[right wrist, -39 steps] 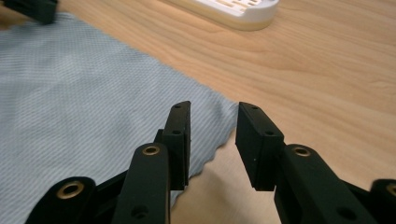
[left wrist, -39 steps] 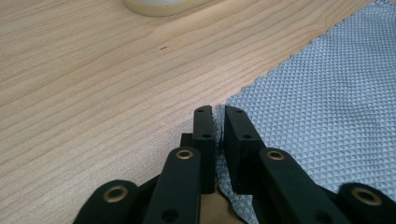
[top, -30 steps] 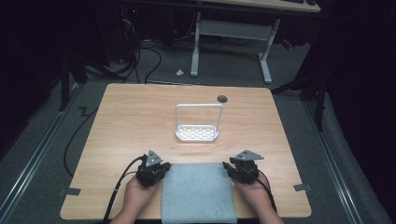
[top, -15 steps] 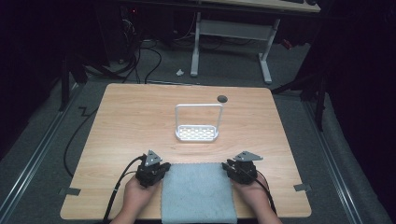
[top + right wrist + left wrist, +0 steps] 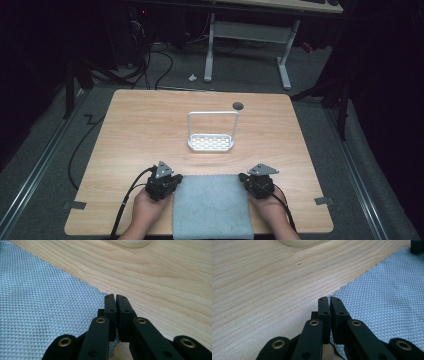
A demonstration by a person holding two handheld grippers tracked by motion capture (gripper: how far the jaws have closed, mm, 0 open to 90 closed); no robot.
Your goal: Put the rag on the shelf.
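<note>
Table (image 5: 150, 130) w/ a white rack (image 5: 211, 142) mid-way; grey cloth (image 5: 212, 207) lies flat at the near edge, btwn both hands. Left tongs (image 5: 167, 181) and right tongs (image 5: 250, 180) sit at its far corners, each clenched, prob. nipping the cloth edge, though the pinch itself is hidden. Step looks like grip-the-corners; next move needs both lifting together, evenly.

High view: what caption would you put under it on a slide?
Two hand-held grippers, left and right, rest at the far corners of a grey cloth, with a white rack beyond.
</note>
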